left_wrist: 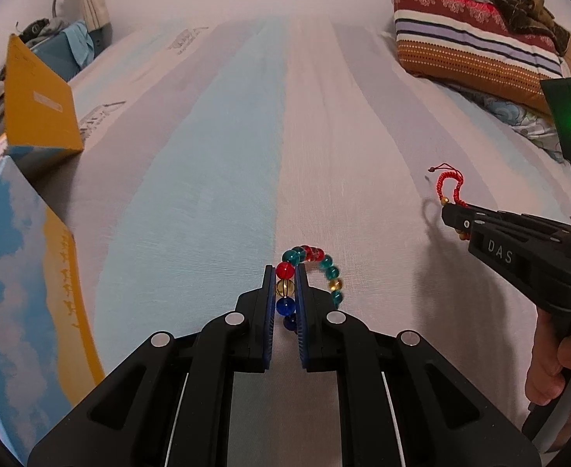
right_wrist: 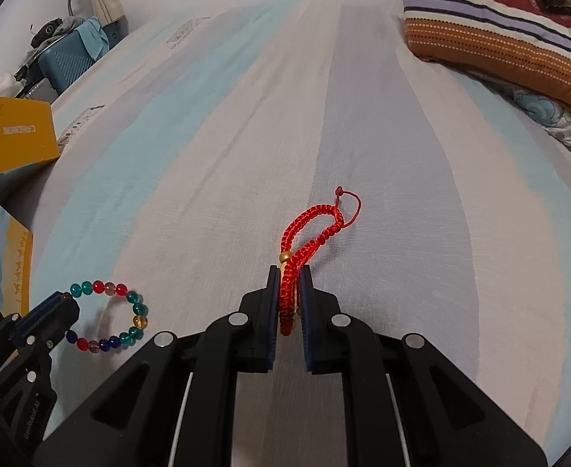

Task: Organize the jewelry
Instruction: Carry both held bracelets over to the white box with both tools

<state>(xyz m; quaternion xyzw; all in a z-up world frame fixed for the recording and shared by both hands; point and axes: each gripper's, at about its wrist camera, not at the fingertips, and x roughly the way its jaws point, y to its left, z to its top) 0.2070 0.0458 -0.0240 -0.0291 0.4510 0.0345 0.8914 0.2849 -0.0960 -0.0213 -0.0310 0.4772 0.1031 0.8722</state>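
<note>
bead bracelet (left_wrist: pixel 312 272): loop of round glass-like beads in teal, red, blue and amber, lying on the striped bed sheet (left_wrist: pixel 207 194) toward its near edge; one side of the loop sits between the fingers of the left gripper (left_wrist: pixel 285 272), which is clamped on it, a red, an amber and a blue bead in line between the pads. cord bracelet (right_wrist: pixel 309 233): braided red cord with gold beads and a thin knotted tail, its loop reaching forward over the sheet; the right gripper (right_wrist: pixel 288 274) is pinched on its near end. both grippers point along the sheet, held low, the right one beside the left and apart from it; a hand (left_wrist: pixel 550 369) grips the right handle. yellow box (left_wrist: pixel 40 105) at the sheet's left edge, a blue-and-yellow box (left_wrist: pixel 25 292) nearer. striped pillow (left_wrist: pixel 472 35) at the far right corner.
</note>
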